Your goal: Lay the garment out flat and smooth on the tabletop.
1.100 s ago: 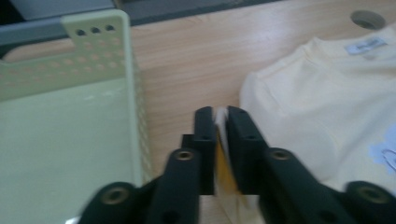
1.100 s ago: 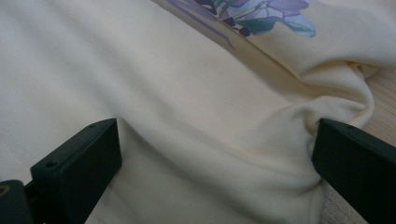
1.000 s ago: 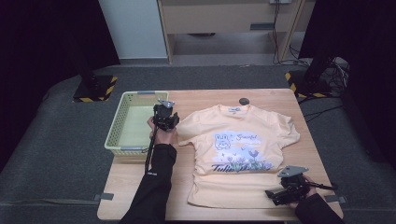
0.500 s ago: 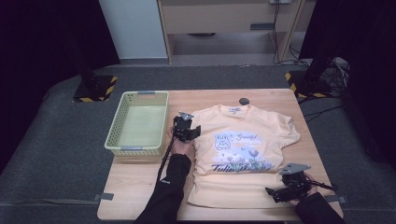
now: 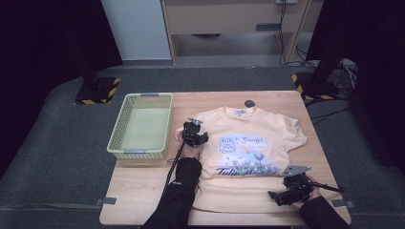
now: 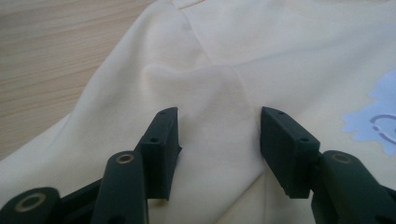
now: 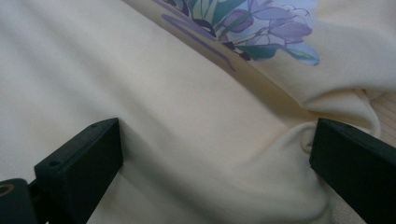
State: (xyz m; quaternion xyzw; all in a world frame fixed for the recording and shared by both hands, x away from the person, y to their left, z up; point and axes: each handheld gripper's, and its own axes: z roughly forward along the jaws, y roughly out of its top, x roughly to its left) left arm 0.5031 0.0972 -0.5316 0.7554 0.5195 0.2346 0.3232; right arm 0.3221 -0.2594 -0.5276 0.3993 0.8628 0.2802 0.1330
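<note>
The yellow T-shirt lies flat on the desk, beside a green basket. The left gripper has just been opening over a fold at the sleeve (pads not pressing). The right gripper stands spread over the hem.

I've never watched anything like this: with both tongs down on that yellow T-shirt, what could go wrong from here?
The left tongs have just been opening over a rumpled fold of the T-shirt; closing there might pinch several layers. The right tongs stand open by the bunched hem, so a grip could catch only part. Pulling unevenly might drag the shirt toward the table edge.
</note>
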